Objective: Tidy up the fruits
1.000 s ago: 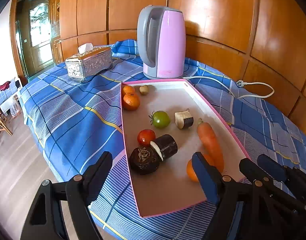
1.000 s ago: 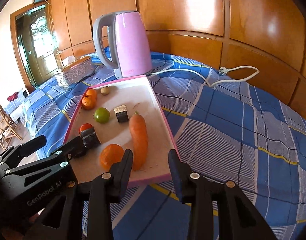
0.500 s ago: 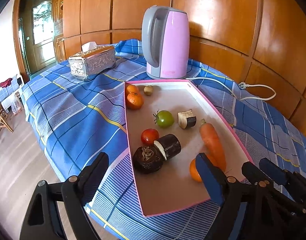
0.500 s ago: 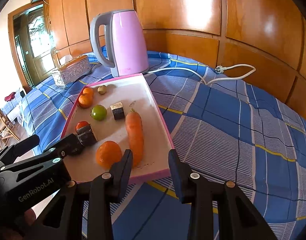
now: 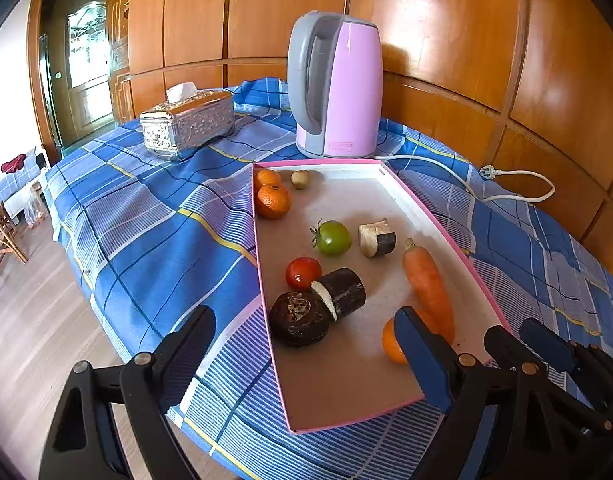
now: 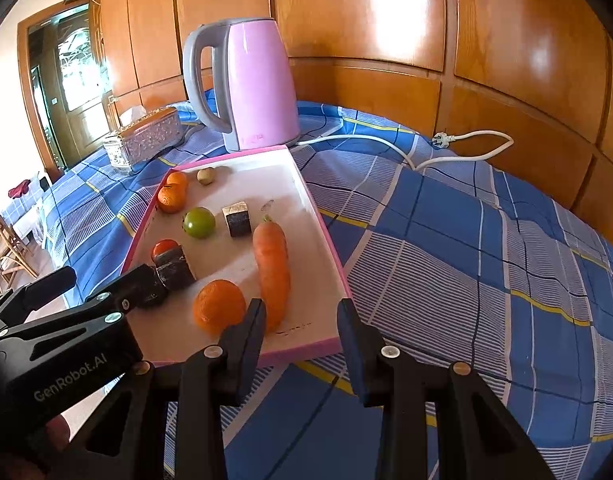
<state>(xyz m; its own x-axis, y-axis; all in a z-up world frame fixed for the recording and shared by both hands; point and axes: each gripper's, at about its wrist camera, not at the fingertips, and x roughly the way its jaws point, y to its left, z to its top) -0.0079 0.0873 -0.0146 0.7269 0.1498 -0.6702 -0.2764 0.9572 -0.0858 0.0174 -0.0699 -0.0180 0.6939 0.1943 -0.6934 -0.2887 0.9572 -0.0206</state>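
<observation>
While my left gripper (image 5: 306, 344) is opening on nothing, nearest orange (image 5: 392, 340) just inside its right finger; right gripper (image 6: 300, 326) part-open, empty.

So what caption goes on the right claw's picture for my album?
Pink tray of oranges, tomatoes and a carrot beside a pink kettle on blue checked cloth.
</observation>
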